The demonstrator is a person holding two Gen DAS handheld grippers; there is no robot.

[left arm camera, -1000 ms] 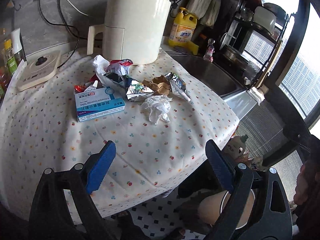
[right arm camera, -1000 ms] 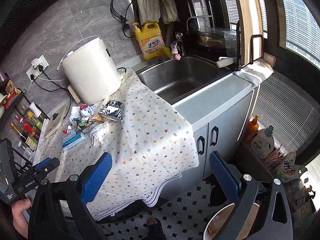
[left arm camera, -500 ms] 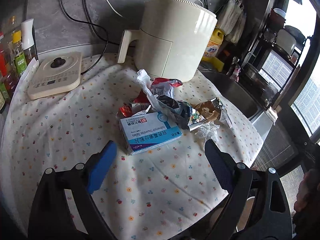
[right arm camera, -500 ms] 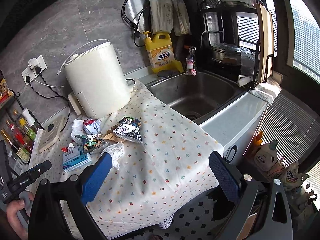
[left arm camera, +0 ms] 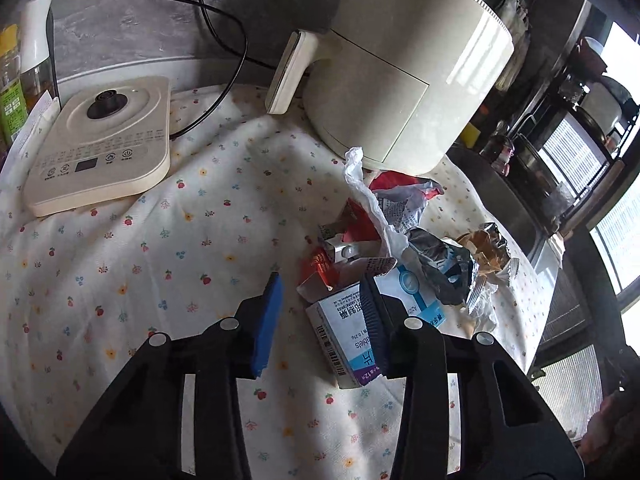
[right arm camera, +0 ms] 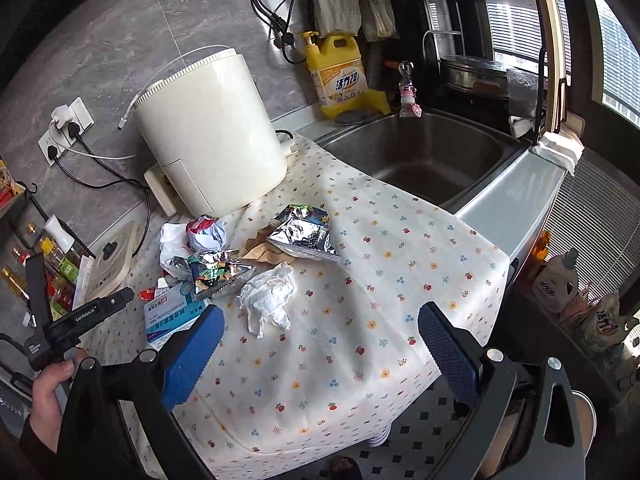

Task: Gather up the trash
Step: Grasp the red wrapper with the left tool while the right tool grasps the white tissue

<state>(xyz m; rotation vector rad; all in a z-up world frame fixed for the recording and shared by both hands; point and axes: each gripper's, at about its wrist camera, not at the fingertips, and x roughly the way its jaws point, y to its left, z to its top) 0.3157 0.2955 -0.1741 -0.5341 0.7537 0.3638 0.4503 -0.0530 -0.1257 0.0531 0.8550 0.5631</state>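
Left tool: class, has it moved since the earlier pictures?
Yes. The left tool has closed in on the medicine box beside the air fryer, jaws closing.

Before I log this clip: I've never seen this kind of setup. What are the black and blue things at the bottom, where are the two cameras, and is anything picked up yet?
There is no robot. A person carries a hand-held gripper in each hand, and each has a wide-angle camera looking along its two blue-padded fingers.

The left view shows the left gripper low over the flowered tablecloth. Its jaws are closing with a corner of the blue and white medicine box between them; no firm grip shows yet.

The right view shows the right gripper, jaws wide and empty, above the cloth's near edge. At its lower left, the person's hand holds the other gripper.

The trash pile includes a crumpled tissue, foil snack bags and wrappers, beside a cream appliance and a sink.
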